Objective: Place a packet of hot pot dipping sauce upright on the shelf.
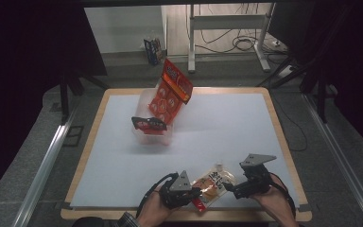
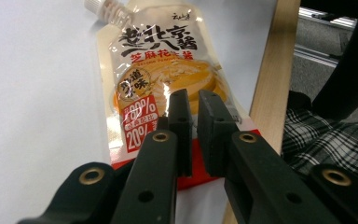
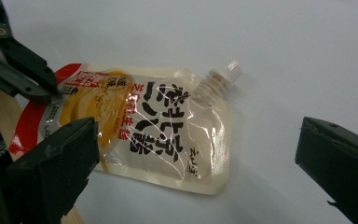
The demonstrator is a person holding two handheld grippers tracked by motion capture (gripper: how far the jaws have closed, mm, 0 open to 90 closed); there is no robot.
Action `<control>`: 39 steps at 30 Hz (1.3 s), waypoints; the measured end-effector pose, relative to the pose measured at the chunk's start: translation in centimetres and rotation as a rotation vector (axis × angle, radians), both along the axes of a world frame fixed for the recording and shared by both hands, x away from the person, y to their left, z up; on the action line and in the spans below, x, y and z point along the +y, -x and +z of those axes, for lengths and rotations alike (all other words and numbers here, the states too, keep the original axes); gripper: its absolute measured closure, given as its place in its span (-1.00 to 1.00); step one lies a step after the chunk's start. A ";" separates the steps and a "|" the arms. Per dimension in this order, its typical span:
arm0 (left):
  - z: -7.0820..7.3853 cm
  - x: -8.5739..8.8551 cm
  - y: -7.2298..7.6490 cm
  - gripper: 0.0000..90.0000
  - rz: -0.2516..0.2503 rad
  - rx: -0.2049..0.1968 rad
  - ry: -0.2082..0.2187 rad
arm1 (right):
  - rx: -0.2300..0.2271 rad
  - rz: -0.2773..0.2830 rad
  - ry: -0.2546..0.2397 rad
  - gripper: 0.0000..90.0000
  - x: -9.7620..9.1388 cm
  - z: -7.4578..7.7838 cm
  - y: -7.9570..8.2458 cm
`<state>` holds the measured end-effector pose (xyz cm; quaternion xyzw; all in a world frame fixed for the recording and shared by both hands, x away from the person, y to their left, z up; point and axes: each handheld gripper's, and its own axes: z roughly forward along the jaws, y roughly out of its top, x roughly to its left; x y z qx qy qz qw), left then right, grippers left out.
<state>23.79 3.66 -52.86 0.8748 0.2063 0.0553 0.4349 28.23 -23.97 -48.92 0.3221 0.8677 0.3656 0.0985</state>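
Left gripper view shows our left tongs [image 2: 193, 109] nearly together, pinching the sauce pouch [image 2: 163, 74] at its bottom edge on the tabletop [image 2: 37, 93], while our right tongs [image 3: 196, 154] gape apart over it; such a shallow bite could slip.

The white bench [image 1: 227, 137] lies open across its middle and right. At the far left stands a clear tub [image 1: 152, 135] with a tall red packet [image 1: 170, 94] leaning out of it, blocking passage there. At the near edge a sauce pouch [image 1: 213, 185] lies flat between both grippers.
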 end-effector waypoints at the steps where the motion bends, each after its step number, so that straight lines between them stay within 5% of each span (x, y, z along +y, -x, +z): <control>1: -0.1 -0.1 0.0 0.88 -0.002 0.000 0.000 | -0.004 0.001 0.000 -1.00 0.0 0.0 0.1; 15: -1.0 0.2 -0.5 1.00 0.016 0.080 -0.031 | 0.028 0.003 0.015 -0.98 -0.3 -0.5 0.1; 21: -1.2 0.0 -0.2 1.00 0.027 0.069 -0.049 | 0.060 0.011 0.011 -0.87 0.1 -0.8 0.0; 34: -1.3 0.2 -0.4 1.00 0.022 0.089 -0.037 | 0.194 0.073 0.014 -0.65 2.5 -2.7 -1.2; 39: -1.2 0.2 -0.4 1.00 0.020 0.084 -0.044 | 0.239 0.061 -0.061 -0.47 2.0 -2.5 -1.7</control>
